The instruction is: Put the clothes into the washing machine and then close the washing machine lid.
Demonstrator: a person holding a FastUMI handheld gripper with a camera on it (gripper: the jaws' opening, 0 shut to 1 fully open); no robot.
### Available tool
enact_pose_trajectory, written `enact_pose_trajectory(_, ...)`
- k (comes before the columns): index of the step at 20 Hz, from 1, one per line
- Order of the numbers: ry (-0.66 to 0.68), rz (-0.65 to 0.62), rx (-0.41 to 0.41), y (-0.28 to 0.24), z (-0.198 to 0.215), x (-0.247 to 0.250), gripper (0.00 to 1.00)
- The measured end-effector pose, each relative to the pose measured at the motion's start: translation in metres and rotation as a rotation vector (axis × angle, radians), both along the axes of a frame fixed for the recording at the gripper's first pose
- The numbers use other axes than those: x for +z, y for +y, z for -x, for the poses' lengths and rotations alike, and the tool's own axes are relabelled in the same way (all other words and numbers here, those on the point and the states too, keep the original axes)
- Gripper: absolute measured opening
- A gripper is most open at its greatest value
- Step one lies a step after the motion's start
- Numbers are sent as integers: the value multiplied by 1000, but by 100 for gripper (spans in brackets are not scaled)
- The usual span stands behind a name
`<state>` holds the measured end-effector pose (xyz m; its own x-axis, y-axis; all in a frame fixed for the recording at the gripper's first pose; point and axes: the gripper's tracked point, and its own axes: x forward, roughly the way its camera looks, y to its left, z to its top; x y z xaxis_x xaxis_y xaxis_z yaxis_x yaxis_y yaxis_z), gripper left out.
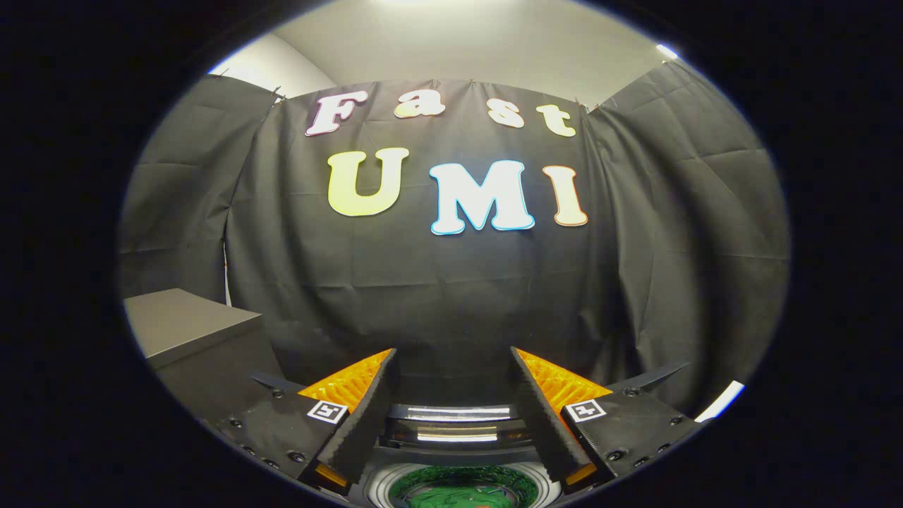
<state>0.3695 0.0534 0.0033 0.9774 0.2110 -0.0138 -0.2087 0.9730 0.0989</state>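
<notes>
My gripper [453, 356] stands open, its two orange-backed black fingers [367, 409] spread wide with nothing between them. Below and between the fingers lies the washing machine's round drum opening [462, 488], with green cloth inside it. Just beyond the opening, between the fingers, the machine's dark glossy lid [455, 423] stands raised, catching strips of light. The gripper hangs above the machine and points toward the black cloth wall.
A grey box-like cabinet [187, 328] stands to the left of the fingers, its flat top about level with them. The black cloth wall [451, 282] closes off the space ahead and on both sides.
</notes>
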Motion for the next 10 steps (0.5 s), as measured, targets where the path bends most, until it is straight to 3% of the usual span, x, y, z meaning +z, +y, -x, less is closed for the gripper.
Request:
enact_pose_trajectory(4,3,2,10,-1,35,-27,96)
enact_pose_trajectory(10,207,44,18,-6,99,-121,96)
